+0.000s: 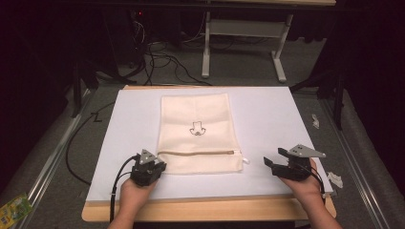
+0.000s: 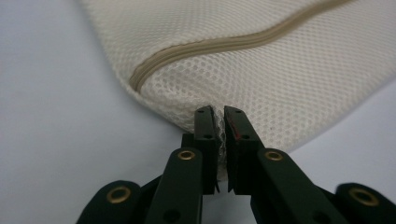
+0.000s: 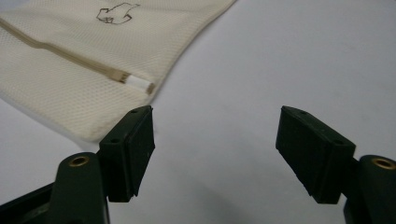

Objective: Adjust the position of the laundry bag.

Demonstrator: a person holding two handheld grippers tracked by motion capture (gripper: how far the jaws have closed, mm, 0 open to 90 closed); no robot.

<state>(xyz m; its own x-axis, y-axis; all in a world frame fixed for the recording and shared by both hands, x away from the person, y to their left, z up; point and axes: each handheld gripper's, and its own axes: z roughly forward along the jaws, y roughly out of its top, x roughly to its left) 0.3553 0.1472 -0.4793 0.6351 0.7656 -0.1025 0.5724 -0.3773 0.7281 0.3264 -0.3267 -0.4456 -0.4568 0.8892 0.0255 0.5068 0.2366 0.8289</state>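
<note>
My left gripper [image 2: 219,122] pinches the near-left corner of the mesh zipper bag [image 1: 196,131], flat on the white board [image 1: 272,114]. My right gripper [image 3: 215,154], wide open and empty, sits right of the zipper pull [image 3: 140,84] (zipper running left-right).

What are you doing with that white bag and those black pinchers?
A person holds a gripper in each hand at a table. The left gripper is pinching the near left corner of a cream mesh bag that lies flat on a white board. The right gripper is wide open, holding nothing, just off the bag's near right corner, where the white zipper pull sticks out. The zipper looks closed.
</note>
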